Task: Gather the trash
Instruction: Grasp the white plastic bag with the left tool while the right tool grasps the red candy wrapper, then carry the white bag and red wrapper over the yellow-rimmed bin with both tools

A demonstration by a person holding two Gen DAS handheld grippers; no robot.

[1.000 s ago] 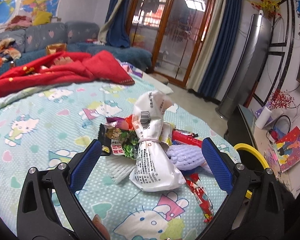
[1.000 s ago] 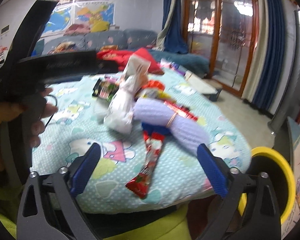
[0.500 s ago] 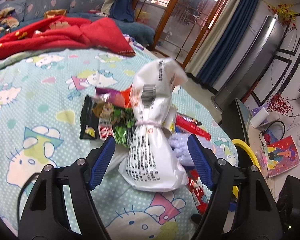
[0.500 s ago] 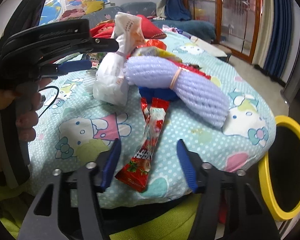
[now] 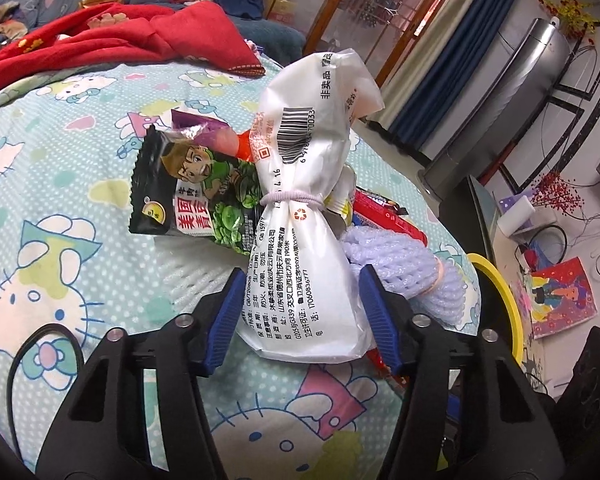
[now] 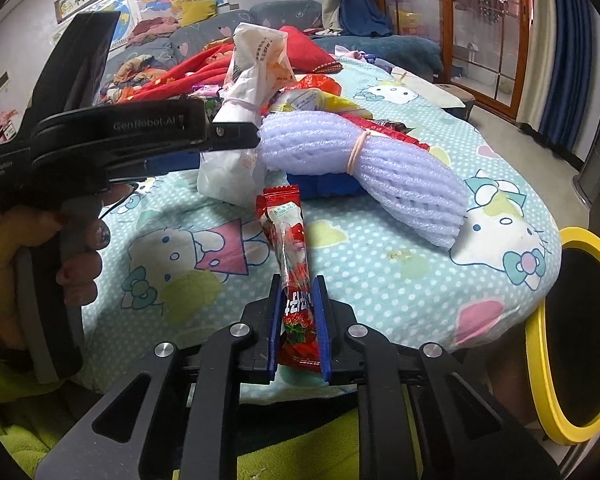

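- Left wrist view: the left gripper has its blue fingers on either side of the bottom of the white tied bag, and they are closing; both look to be touching the bag's sides, though I cannot be sure they press it.
- The bag stands upright on the bed, pinched at the waist by a pale elastic band.
- Just left of the bag lies a black and green snack packet, partly over a white foam net.
- To the right, touching the bag, lies a lilac foam net, with a red wrapper behind it.
- Beyond the bed's right edge shows the yellow rim of a bin.
- Right wrist view: the right gripper has its fingers closing on the near end of a long red strawberry wrapper, both blue faces against its sides.
- That wrapper lies near the bed's front edge, running away toward the lilac foam net.
- At left, a hand holds the left gripper's handle, its tip at the white tied bag.
- The bin stands off the bed's right front corner.
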